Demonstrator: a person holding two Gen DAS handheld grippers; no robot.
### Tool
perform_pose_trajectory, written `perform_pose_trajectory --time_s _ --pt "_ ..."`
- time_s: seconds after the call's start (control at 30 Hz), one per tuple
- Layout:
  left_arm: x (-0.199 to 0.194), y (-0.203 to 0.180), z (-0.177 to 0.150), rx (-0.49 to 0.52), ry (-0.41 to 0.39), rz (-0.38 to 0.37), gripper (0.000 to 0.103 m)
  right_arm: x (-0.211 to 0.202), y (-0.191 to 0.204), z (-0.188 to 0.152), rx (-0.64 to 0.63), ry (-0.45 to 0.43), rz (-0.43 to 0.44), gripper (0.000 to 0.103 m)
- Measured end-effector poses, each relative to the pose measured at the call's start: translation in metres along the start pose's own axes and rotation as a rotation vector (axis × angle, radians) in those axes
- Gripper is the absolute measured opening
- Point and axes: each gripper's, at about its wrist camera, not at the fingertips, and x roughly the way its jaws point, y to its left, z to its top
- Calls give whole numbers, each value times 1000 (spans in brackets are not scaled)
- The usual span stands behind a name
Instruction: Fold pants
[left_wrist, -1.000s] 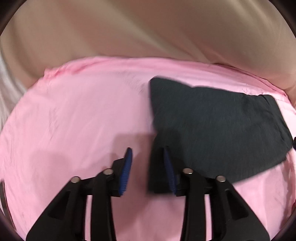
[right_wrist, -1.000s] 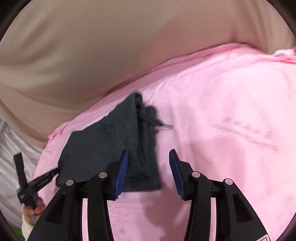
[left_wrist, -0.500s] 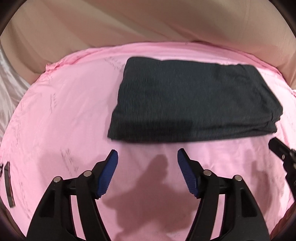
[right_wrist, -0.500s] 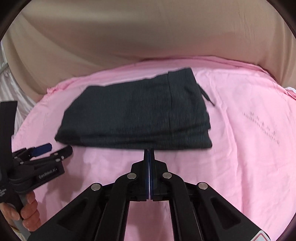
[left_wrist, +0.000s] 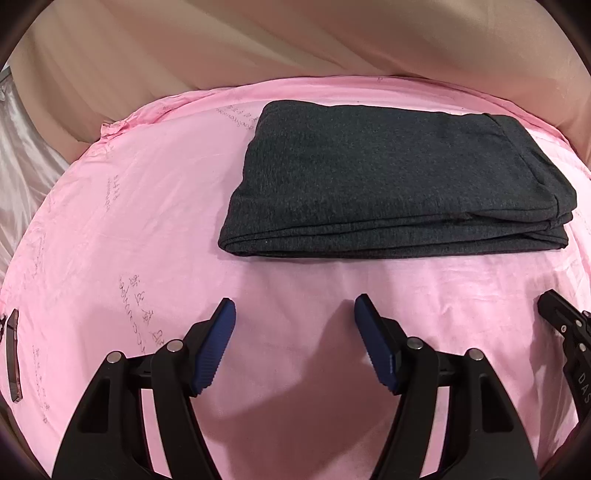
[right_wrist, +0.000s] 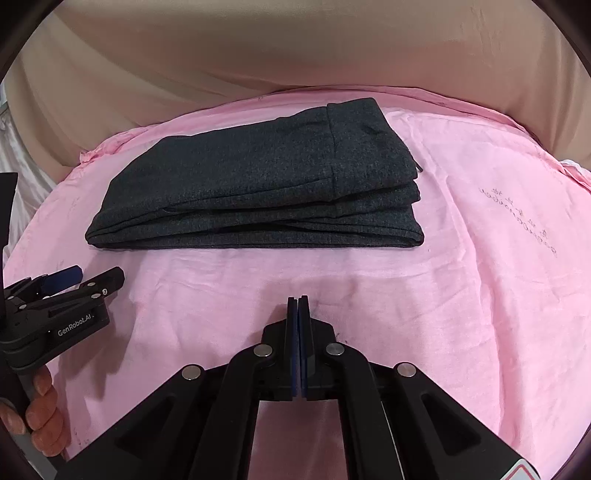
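The dark grey pants (left_wrist: 399, 177) lie folded in a flat stack of layers on the pink sheet (left_wrist: 129, 229); they also show in the right wrist view (right_wrist: 258, 184), waistband end to the right. My left gripper (left_wrist: 294, 317) is open and empty, held back from the near edge of the pants. My right gripper (right_wrist: 297, 314) is shut on nothing, also back from the pants. The left gripper shows at the left edge of the right wrist view (right_wrist: 74, 284), held by a hand.
A beige cloth backdrop (right_wrist: 258, 55) hangs behind the far edge of the pink sheet. A dark flat object (left_wrist: 13, 354) lies at the left edge of the sheet. Faint handwriting (right_wrist: 517, 218) marks the sheet right of the pants.
Both grippers have pulled back from the pants, which now lie folded and still. The left gripper has opened wider. The right gripper went from open to shut.
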Motion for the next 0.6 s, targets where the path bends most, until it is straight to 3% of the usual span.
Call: perform_pose_trajectory --time_s 0.6 --pt "-1 -2 -6 2 -55 3 65 0 -2 1 4 1 14 2"
